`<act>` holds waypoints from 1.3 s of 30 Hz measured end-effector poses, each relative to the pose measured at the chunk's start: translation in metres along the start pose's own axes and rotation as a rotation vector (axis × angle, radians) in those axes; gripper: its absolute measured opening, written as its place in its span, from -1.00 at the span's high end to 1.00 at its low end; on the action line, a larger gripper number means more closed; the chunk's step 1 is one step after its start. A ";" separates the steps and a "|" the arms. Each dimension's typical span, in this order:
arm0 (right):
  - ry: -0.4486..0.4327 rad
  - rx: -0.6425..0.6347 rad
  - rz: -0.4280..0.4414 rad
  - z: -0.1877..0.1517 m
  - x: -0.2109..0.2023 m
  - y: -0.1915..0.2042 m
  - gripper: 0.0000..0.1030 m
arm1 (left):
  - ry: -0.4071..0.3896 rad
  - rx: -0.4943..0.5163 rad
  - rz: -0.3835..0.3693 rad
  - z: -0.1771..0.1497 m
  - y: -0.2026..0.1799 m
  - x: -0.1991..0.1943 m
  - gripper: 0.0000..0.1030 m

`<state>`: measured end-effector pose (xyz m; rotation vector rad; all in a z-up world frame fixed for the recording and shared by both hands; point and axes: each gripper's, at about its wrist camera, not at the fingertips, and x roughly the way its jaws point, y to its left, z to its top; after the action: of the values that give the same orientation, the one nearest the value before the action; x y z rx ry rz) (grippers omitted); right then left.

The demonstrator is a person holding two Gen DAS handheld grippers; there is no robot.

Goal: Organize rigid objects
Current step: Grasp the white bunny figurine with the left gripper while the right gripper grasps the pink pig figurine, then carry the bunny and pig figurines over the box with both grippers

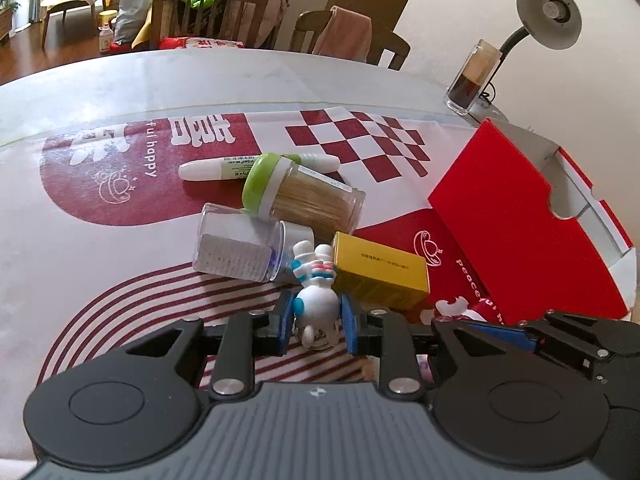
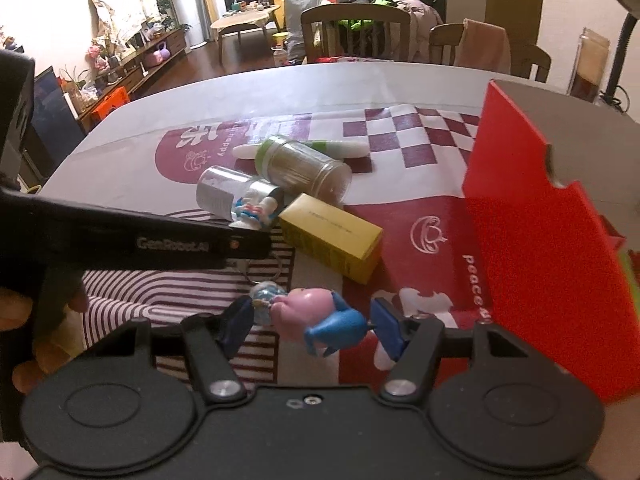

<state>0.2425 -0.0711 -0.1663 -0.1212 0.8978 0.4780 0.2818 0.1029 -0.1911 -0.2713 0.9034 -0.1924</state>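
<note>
The white figurine [image 1: 316, 300] lies on the bench's [image 1: 120, 80] red-and-white mat [image 1: 100, 260], clamped between the blue pads of the left gripper [image 1: 316, 322], with the clear jar [image 1: 236, 248] and the yellow box [image 1: 380, 276] pressed close around its far end. Beyond them lie the toothpick jar [image 1: 304, 196] and a white tube [image 1: 216, 168], and the red box [image 1: 528, 232] stands to the right. The right gripper [image 2: 310, 326] holds a pink-and-blue figurine [image 2: 316, 320] lengthwise between its spread pads.

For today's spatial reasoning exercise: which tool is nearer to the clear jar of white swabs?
Left. The left tool, shut on the white figurine, sits just in front of the clear jar. The right tool, around the pink and blue toy, is farther back.
</note>
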 end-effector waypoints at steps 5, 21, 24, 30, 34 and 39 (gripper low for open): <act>-0.013 0.016 -0.008 -0.004 -0.018 0.000 -0.24 | -0.004 -0.009 -0.013 -0.006 0.001 -0.016 0.53; -0.102 0.041 -0.049 -0.005 -0.093 0.004 -0.24 | -0.054 0.023 -0.098 -0.016 -0.019 -0.083 0.56; -0.116 0.051 -0.067 -0.002 -0.108 0.001 -0.24 | -0.060 0.045 -0.118 -0.012 -0.031 -0.097 0.56; -0.160 0.065 -0.108 0.009 -0.135 -0.012 -0.24 | -0.084 0.093 -0.143 -0.002 -0.056 -0.121 0.56; -0.185 0.078 -0.120 0.015 -0.147 -0.028 -0.24 | -0.107 0.129 -0.129 0.007 -0.073 -0.129 0.56; -0.206 0.093 -0.127 0.021 -0.158 -0.059 -0.24 | -0.123 0.150 -0.132 0.020 -0.095 -0.131 0.56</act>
<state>0.2012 -0.1725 -0.0363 -0.0427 0.7043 0.3229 0.2135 0.0523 -0.0526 -0.2008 0.7452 -0.3607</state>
